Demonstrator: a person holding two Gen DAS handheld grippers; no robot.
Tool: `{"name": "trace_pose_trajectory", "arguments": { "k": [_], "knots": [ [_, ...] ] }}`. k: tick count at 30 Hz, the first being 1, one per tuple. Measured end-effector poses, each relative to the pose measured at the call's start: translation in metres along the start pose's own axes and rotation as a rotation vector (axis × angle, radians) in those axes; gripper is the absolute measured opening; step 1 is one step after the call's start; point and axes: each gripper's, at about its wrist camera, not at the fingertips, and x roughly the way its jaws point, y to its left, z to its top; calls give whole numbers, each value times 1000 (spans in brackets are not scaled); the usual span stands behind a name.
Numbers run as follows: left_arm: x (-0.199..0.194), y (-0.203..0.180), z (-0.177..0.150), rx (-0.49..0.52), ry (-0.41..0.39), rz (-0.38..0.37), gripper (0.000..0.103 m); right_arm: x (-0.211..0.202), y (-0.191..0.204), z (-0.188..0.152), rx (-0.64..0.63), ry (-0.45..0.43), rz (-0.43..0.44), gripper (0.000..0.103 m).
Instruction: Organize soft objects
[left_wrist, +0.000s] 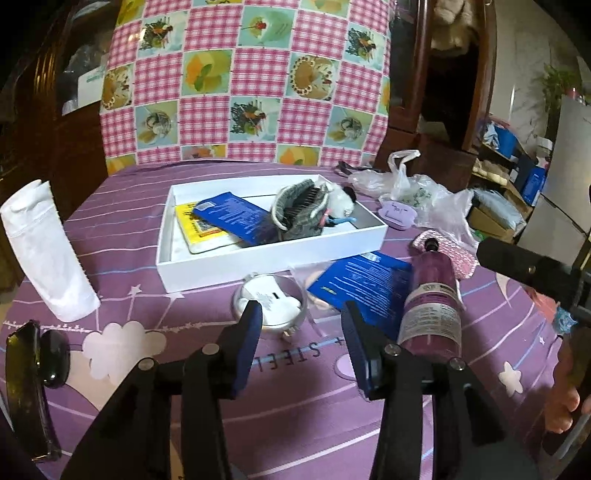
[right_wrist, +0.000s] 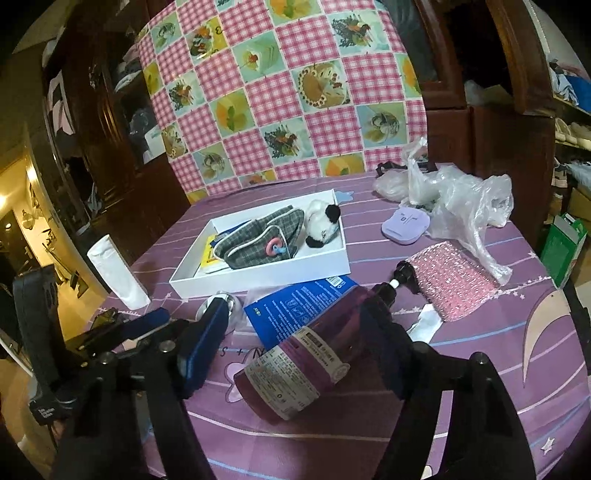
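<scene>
A white tray (left_wrist: 229, 271) on the purple cloth holds a grey plaid pouch (left_wrist: 299, 212), a black-and-white plush toy (left_wrist: 341, 201), a blue packet (left_wrist: 232, 216) and a yellow booklet (left_wrist: 192, 225). The tray (right_wrist: 258, 277), pouch (right_wrist: 258, 240) and plush (right_wrist: 321, 223) also show in the right wrist view. My left gripper (left_wrist: 301, 326) is open and empty, above a round white case (left_wrist: 269, 304) and beside a second blue packet (left_wrist: 364, 286). My right gripper (right_wrist: 295, 332) is open around a purple bottle (right_wrist: 306, 358) lying on its side; the bottle also shows in the left wrist view (left_wrist: 432, 306).
A white rolled cloth (left_wrist: 46, 254) stands at the left. A pink sparkly pad (right_wrist: 454, 280), a lilac case (right_wrist: 404, 223) and crumpled plastic bags (right_wrist: 458, 199) lie at the right. Dark sunglasses (left_wrist: 33, 373) lie at the near left. A checked board (left_wrist: 243, 81) stands behind the table.
</scene>
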Motion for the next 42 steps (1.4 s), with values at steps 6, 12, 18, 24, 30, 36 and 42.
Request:
{"name": "trace_pose_trajectory", "arguments": {
  "k": [6, 12, 18, 24, 30, 36, 42],
  "knots": [
    [-1, -10, -3, 42, -1, -9, 44, -6, -7, 0, 5, 24, -37, 70],
    [1, -19, -6, 67, 21, -46, 44, -1, -36, -2, 85, 81, -118, 70],
    [6, -19, -8, 56, 45, -67, 44, 5, -71, -1, 205, 118, -159, 70],
    [11, -13, -9, 18, 67, -77, 44, 32, -77, -10, 156, 188, -273, 57],
    [14, -11, -9, 2, 77, -78, 44, 66, -71, -19, 57, 270, -329, 56],
    [15, -11, -9, 3, 81, -76, 44, 69, -63, -21, -41, 266, -398, 32],
    [16, -10, -9, 1, 82, -72, 44, 64, -69, -21, 5, 253, -381, 17]
  ]
}}
